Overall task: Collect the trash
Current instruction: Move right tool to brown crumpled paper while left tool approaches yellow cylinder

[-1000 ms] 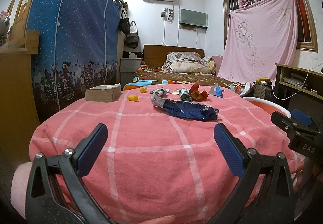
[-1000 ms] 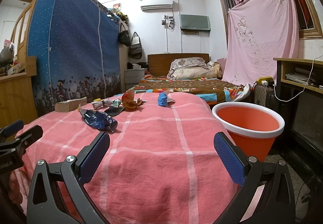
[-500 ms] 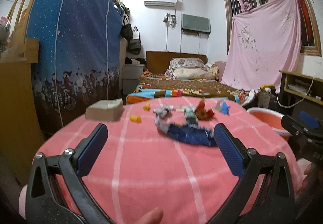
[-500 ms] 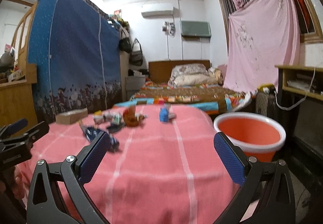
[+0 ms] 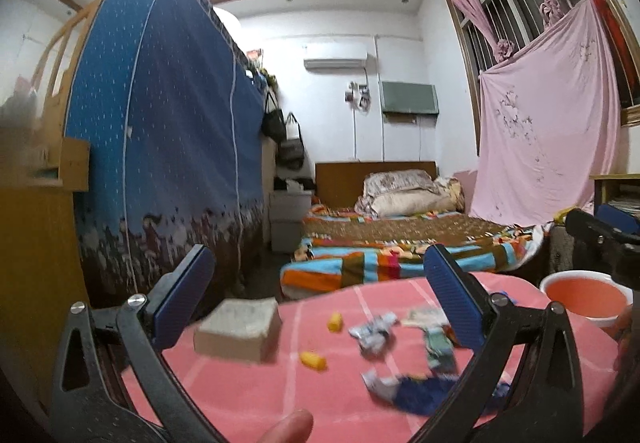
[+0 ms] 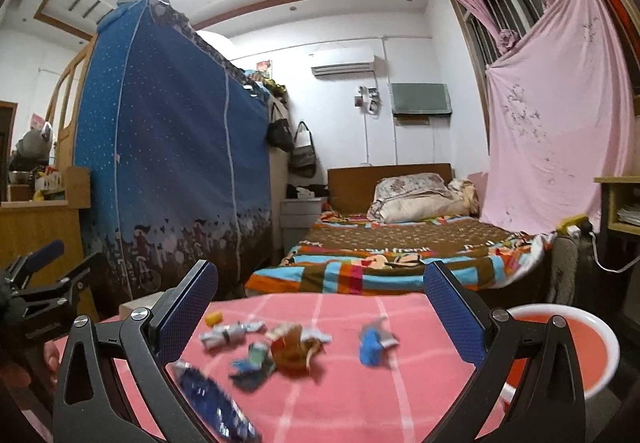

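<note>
Several wrappers lie on a pink checked tablecloth [image 5: 248, 391]: a dark blue snack bag [image 5: 424, 393], a silver wrapper [image 5: 374, 331], a green wrapper [image 5: 440, 349] and two small yellow pieces [image 5: 314, 361]. The right wrist view shows the blue bag [image 6: 212, 403], an orange-red wrapper [image 6: 294, 347] and a small blue wrapper [image 6: 370, 345]. An orange bin with a white rim [image 6: 560, 355] stands right of the table. My left gripper [image 5: 320, 299] is open and empty above the table. My right gripper [image 6: 320, 307] is open and empty too.
A tan block [image 5: 240, 329] sits at the table's left. A blue fabric wardrobe [image 5: 160, 163] stands left, and a bed [image 6: 400, 243] behind the table. A pink sheet [image 6: 560, 123] hangs over the window at right.
Both grippers have risen and tilted upward, so the table now sits low in both views. Both stay open. The wrappers have not moved.
</note>
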The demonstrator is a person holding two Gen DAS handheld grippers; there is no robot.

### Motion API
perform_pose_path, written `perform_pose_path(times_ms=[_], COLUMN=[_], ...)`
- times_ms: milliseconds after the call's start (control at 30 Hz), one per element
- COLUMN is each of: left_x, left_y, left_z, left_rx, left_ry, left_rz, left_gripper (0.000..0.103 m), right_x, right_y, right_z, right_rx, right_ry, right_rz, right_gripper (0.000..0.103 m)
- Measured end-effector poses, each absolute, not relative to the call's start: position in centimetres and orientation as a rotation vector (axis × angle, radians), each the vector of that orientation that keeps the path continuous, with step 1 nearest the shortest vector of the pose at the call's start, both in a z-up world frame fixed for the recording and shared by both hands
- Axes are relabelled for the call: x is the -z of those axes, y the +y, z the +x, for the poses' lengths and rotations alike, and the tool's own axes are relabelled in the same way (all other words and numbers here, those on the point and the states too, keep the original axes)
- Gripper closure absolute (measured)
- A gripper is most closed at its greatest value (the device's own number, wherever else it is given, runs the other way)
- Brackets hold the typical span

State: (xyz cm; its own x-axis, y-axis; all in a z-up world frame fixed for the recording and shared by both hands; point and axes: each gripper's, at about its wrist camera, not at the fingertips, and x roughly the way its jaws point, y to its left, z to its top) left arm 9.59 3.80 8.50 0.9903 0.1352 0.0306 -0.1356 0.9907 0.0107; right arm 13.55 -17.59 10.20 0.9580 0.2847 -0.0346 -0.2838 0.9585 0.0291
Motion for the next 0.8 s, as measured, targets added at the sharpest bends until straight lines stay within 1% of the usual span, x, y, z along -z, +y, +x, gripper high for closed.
perform_pose_path(times_ms=[67,133,333,500,667,700,733,767,800], left_x=[-8.6,-8.2,-6.1,-4.2,-2.9,-2.6,-2.3,-2.1,-1.8], left_y=[3.9,4.2,4.6,6.1,6.8,6.7,6.8,6.9,7.0], left_z=[10.4,11.6,15.7,18.2,20.0,20.4,20.9,21.2,21.6], left_rx=[-0.144,-0.157,-0.157,-0.103,-0.066,-0.059,-0.053,-0.047,-0.042], left_ry=[-0.030,0.006,0.234,0.414,0.539,0.566,0.585,0.601,0.622], left_rz=[0.023,0.029,0.071,-0.033,-0.098,-0.107,-0.114,-0.119,-0.126], left_gripper=[0.014,0.014,0.014,0.014,0.015,0.016,0.016,0.019,0.023], right_x=[-10.3,-10.1,-8.3,-6.3,-4.9,-4.6,-4.1,-3.9,-3.6], right_y=[-16.8,-16.2,-14.8,-14.2,-13.6,-13.3,-13.2,-12.9,-12.8], right_z=[15.1,16.5,20.8,22.9,24.7,25.0,25.4,25.7,25.9], right_rx=[-0.299,-0.294,-0.322,-0.329,-0.342,-0.347,-0.354,-0.362,-0.366], right_ry=[0.055,0.085,0.291,0.455,0.580,0.602,0.628,0.648,0.668], right_rz=[0.013,-0.008,-0.037,-0.049,-0.061,-0.066,-0.074,-0.079,-0.085], right_gripper=[0.000,0.000,0.000,0.000,0.000,0.002,0.008,0.012,0.019])
